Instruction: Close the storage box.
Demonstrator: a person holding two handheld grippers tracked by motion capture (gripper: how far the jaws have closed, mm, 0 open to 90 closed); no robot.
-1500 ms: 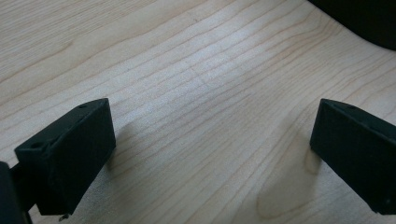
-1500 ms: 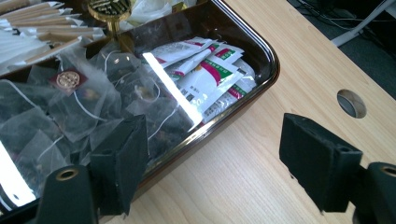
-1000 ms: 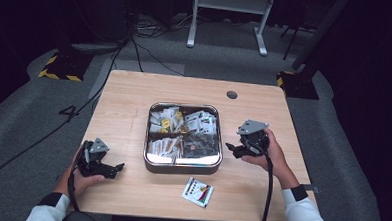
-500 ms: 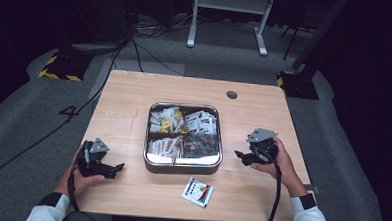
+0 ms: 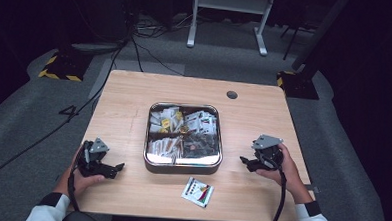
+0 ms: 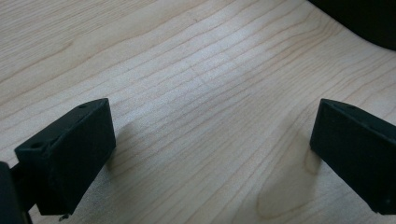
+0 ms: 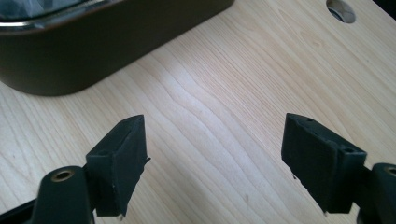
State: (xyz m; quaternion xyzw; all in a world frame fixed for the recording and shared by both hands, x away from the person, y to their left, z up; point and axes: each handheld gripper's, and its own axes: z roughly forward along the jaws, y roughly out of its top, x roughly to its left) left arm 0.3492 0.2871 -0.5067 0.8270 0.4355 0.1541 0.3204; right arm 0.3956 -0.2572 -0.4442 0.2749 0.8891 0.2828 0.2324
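Tabletop point(image 5: 129, 102) bare round tray point(image 5: 182, 167); packet point(image 5: 197, 191) near front edge; left tongs point(image 5: 112, 168), right tongs point(image 5: 245, 161) spread, empty.

Packets in the tray point(image 5: 182, 166) (print included) too small to read.

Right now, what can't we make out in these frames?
- Packets in the tray, high view: too small to tell the print.
- Loose packet near the table edge: label unreadable, too small.
- Tray contents, right gripper view: cut off by the top edge, blurred.
- Person's forearms, high view: cut off at the bottom edge.
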